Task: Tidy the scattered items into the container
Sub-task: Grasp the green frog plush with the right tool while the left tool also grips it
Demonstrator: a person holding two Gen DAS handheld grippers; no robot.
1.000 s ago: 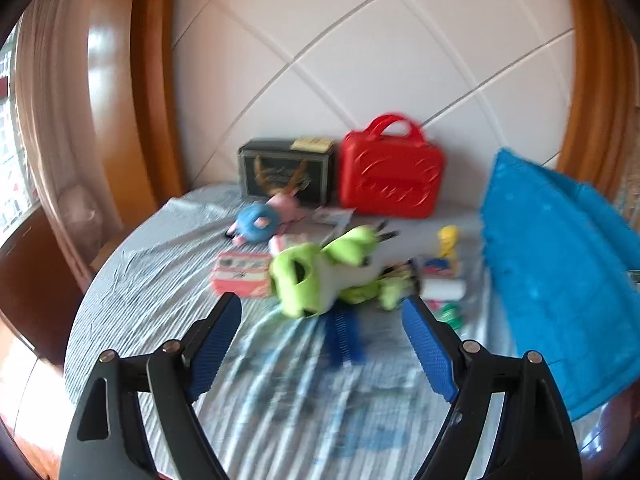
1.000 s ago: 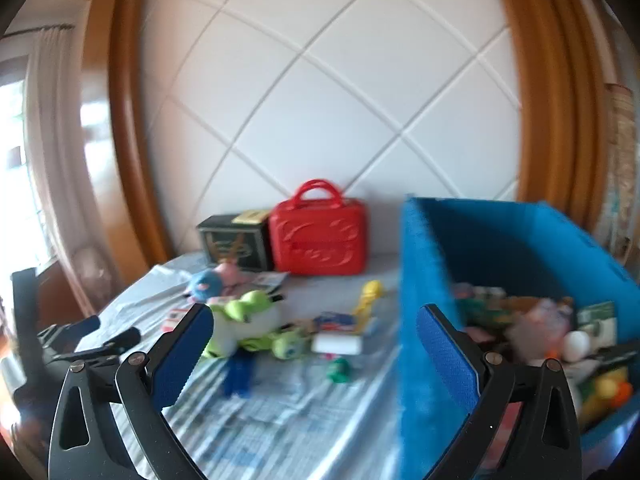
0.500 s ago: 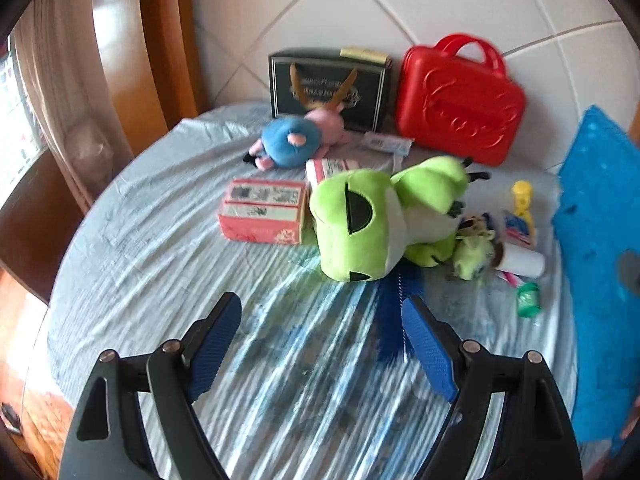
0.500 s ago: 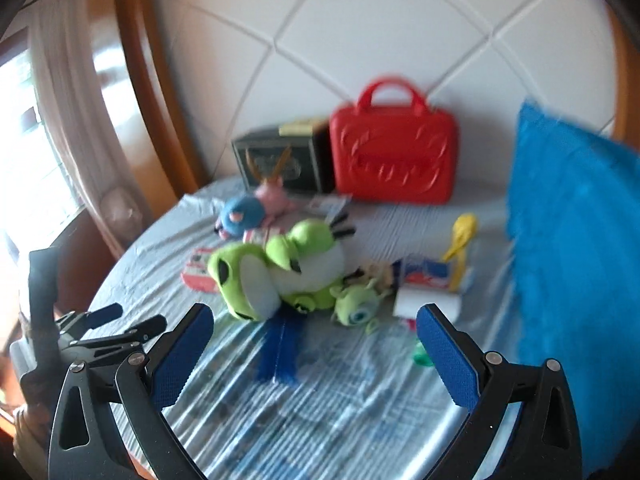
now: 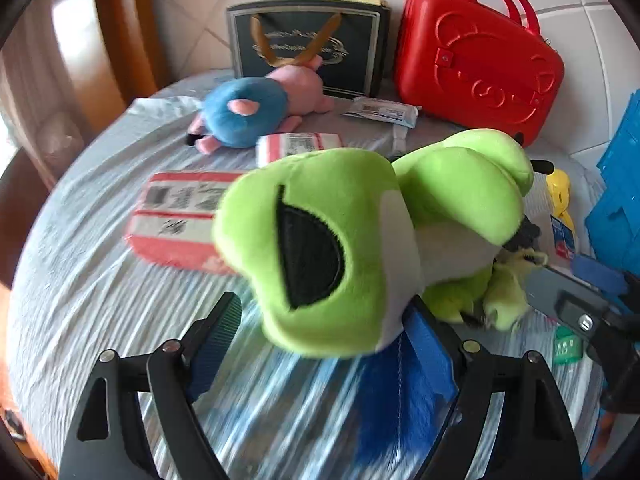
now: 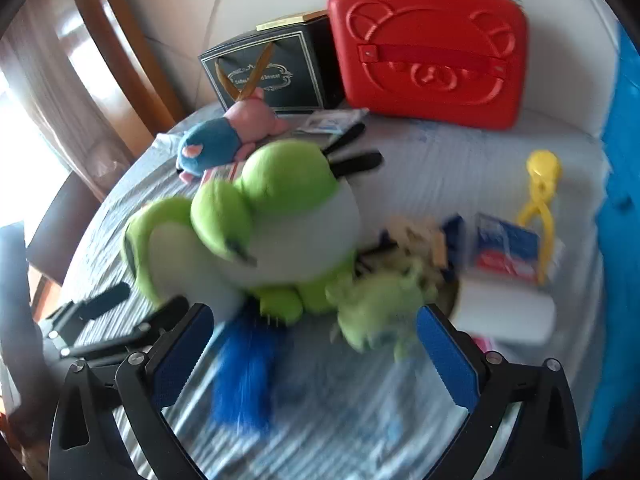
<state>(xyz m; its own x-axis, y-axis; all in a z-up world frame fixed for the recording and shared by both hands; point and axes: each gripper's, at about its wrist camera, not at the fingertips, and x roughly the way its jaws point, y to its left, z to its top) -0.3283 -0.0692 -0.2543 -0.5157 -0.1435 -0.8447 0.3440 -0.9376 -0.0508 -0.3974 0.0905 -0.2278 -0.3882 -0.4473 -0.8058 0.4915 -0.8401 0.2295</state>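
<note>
Left wrist: open left claw (image 5: 326,334) at green frog plush (image 5: 360,248).

Toys and packets on the striped bedsheet (image 5: 92,280), counted

Three plush toys: large green frog (image 5: 340,248), small green monster (image 6: 376,312), blue-and-pink one (image 5: 248,116). One red hard case (image 5: 476,64), one dark gift bag (image 5: 308,48), one yellow plastic toy (image 6: 540,192), two red-and-white packets (image 5: 176,216).

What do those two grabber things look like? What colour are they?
Both look alike. The left gripper has two black plastic arms with cut-out holes and small silver bolts, and each finger carries a ridged blue pad on its inner side. The right gripper has the same black frame, silver bolts and blue pads. No cables, hands or sleeves show in either view.
</note>
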